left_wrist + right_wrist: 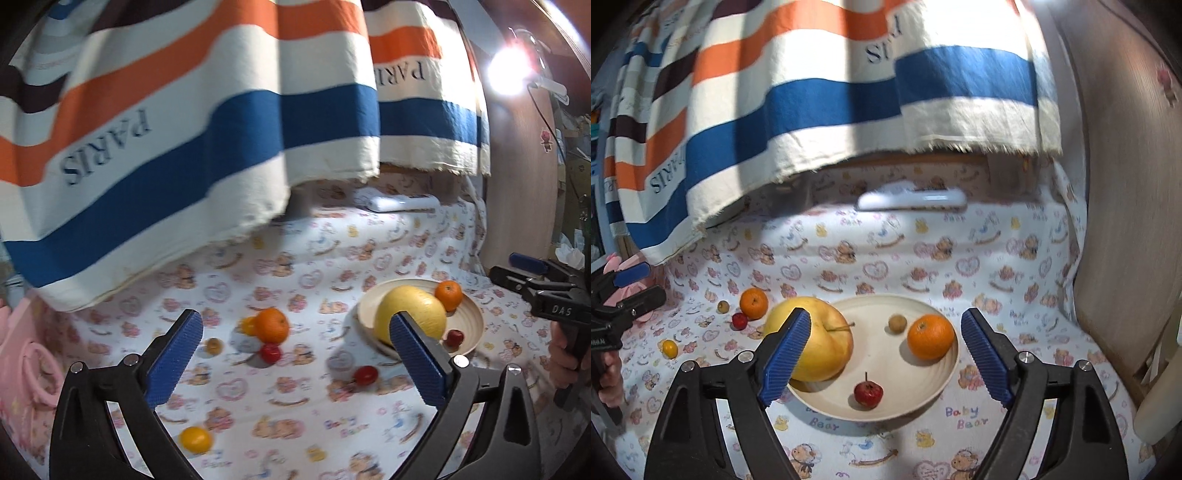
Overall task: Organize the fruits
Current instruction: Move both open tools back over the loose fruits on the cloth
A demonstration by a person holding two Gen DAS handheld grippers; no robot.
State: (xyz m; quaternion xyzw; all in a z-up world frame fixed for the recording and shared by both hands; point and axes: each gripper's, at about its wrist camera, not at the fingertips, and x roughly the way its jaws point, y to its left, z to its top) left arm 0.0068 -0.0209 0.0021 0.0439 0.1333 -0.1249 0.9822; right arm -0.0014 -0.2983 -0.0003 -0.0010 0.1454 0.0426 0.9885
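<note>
A cream plate (923, 391) (472, 314) holds a big yellow apple (820, 343) (413, 314), an orange (931, 336) (448, 294), a small red fruit (868, 394) (455, 336) and a small brown fruit (897, 323). Loose on the cloth lie an orange (272, 325) (753, 302), a red fruit (271, 352) (740, 320), another red fruit (366, 374), a small brown fruit (214, 345) (723, 306) and a yellow fruit (195, 438) (669, 348). My left gripper (295, 365) is open above the loose fruits. My right gripper (886, 358) is open over the plate, empty.
A bear-print cloth (295, 273) covers the surface. A striped hanging cloth (184, 129) overhangs the back. A white remote (912, 199) lies at the back. A wooden panel (1126, 221) stands on the right. A pink item (22, 354) lies at the left.
</note>
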